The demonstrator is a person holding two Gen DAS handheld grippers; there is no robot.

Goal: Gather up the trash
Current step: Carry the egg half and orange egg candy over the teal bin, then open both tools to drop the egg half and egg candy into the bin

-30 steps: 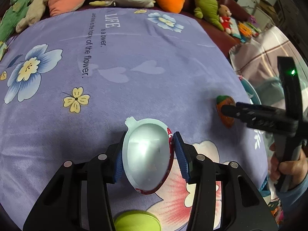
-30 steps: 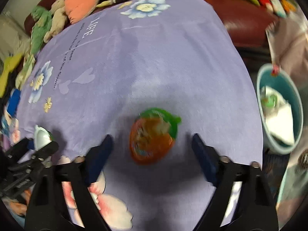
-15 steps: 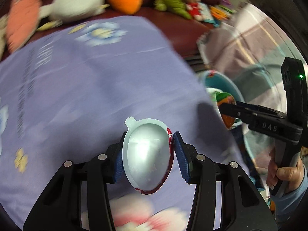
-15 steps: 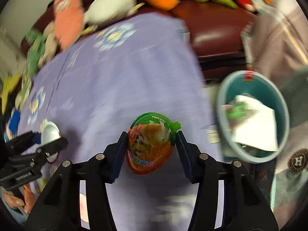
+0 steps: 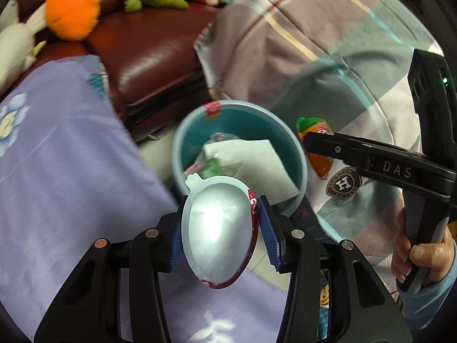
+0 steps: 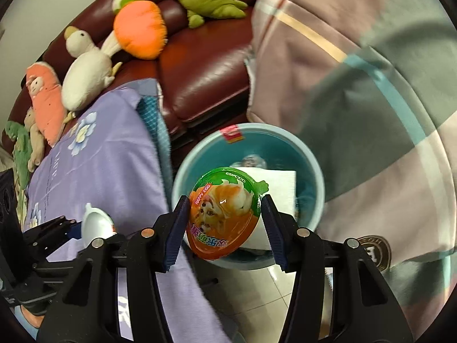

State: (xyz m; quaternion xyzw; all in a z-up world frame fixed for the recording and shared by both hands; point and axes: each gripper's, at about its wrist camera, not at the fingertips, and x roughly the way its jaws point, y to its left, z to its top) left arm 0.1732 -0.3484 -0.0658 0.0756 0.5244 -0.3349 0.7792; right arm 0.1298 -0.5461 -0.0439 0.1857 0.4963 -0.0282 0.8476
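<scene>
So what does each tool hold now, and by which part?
The left tool grips the silver egg-shaped pack by its two long sides. The right tool grips the orange egg-shaped pack the same way.

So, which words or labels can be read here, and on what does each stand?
"HAPPY EGG": orange egg pack in the right tool.
"DAS": right tool's finger.
"H": round badge on the plaid cloth; its ring text is too small.
Red sticker on the bin: blurred.
</scene>
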